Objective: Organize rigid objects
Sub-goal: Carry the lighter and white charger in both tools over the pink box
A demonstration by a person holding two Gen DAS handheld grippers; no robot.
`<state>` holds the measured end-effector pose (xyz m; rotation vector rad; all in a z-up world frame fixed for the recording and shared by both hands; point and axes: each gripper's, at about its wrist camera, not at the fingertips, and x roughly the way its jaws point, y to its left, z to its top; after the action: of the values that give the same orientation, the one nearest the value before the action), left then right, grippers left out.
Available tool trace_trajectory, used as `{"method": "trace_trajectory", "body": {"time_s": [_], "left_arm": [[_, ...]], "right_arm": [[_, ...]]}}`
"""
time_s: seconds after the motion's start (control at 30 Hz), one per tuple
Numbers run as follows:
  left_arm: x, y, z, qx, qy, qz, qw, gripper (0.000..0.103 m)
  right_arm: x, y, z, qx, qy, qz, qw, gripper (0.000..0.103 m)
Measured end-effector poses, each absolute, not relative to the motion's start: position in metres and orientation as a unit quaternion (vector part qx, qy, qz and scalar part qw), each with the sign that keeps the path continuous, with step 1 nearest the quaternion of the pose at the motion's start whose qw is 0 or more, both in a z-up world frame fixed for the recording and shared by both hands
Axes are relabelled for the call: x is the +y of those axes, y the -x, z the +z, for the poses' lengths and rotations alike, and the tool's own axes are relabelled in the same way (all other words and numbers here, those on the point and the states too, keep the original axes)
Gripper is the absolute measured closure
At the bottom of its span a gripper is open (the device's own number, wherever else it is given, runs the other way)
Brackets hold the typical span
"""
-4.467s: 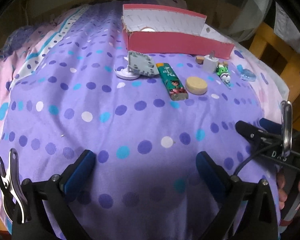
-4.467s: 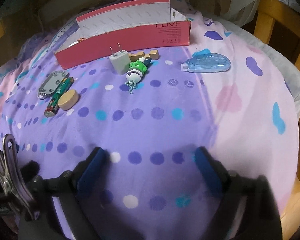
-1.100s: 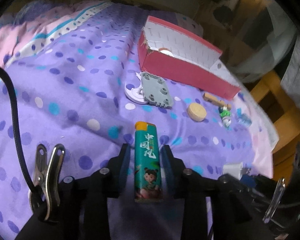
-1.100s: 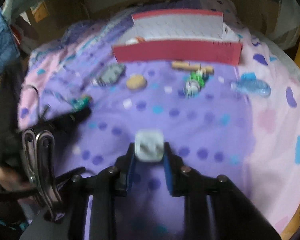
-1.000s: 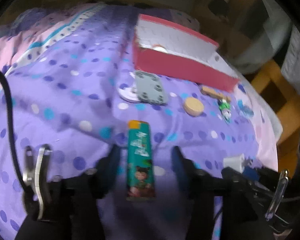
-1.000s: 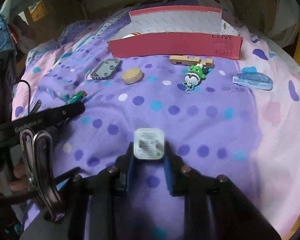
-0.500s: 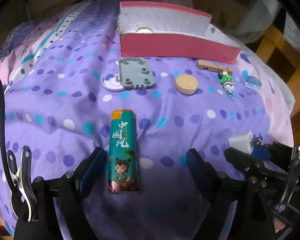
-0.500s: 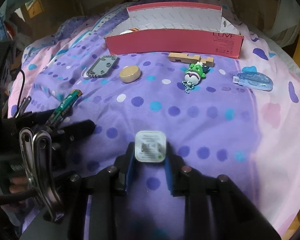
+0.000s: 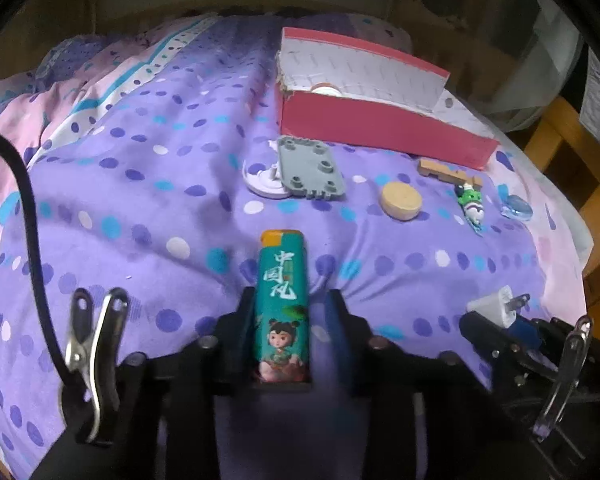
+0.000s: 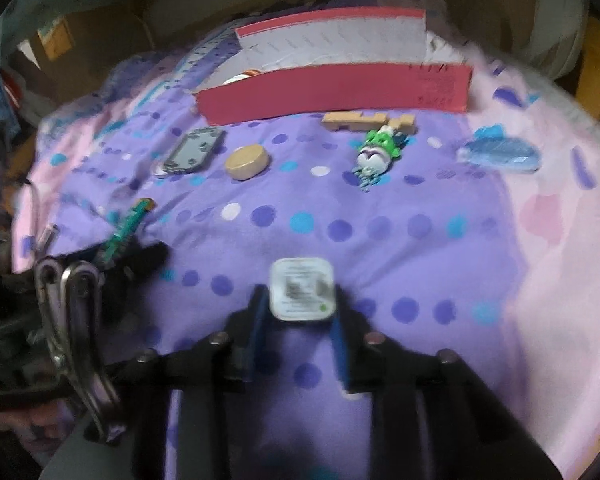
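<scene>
Left claw (image 9: 286,328) clamped on green lighter (image 9: 284,300), long axis pointing toward bed's far edge, right claw (image 10: 300,316) gripping white charger (image 10: 302,294), open dotted bedspread (image 10: 420,248) ahead, red box (image 9: 380,128) near far edge

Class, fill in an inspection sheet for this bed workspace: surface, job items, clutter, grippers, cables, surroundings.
Surface: purple dotted bedspread, pink toward the edges, rumpled.
Job items: lighter and white charger in the grippers; grey plate leaning on a white disc, wooden puck, wooden block, green toy and blue tape dispenser loose on the bedspread; red box open behind them, something round inside.
Clutter: nothing seen.
Grippers: left gripper shut on the lighter; right gripper shut on the charger.
Cables: black cable at the left gripper.
Surroundings: wooden frame at the right; background dim.
</scene>
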<state>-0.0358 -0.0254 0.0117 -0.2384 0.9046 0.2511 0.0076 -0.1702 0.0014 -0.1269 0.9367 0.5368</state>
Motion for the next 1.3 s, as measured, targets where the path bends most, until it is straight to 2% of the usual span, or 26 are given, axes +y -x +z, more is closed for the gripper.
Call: {"method": "trace_trajectory", "body": {"time_s": [0.13, 0.27, 0.4, 0.57, 0.87, 1.3], "left_arm": [[-0.027, 0.039, 0.012, 0.425, 0.112, 0.121, 0.89, 0.072], [-0.018, 0.049, 0.012, 0.414, 0.152, 0.104, 0.891, 0.08], [-0.019, 0.057, 0.015, 0.419, 0.145, 0.105, 0.89, 0.08], [-0.022, 0.059, 0.015, 0.422, 0.138, 0.105, 0.89, 0.08], [-0.024, 0.056, 0.014, 0.426, 0.125, 0.111, 0.889, 0.079], [-0.027, 0.057, 0.015, 0.42, 0.122, 0.112, 0.892, 0.08]], "right_arm": [[-0.175, -0.008, 0.001, 0.441, 0.051, 0.263, 0.857, 0.078], [-0.185, -0.004, 0.005, 0.426, 0.037, 0.254, 0.868, 0.078], [-0.187, 0.01, 0.015, 0.394, 0.055, 0.236, 0.887, 0.078], [-0.181, 0.018, 0.009, 0.408, 0.091, 0.235, 0.877, 0.077], [-0.19, 0.005, 0.001, 0.434, 0.045, 0.256, 0.863, 0.077], [-0.191, 0.005, 0.003, 0.431, 0.039, 0.257, 0.864, 0.077]]}}
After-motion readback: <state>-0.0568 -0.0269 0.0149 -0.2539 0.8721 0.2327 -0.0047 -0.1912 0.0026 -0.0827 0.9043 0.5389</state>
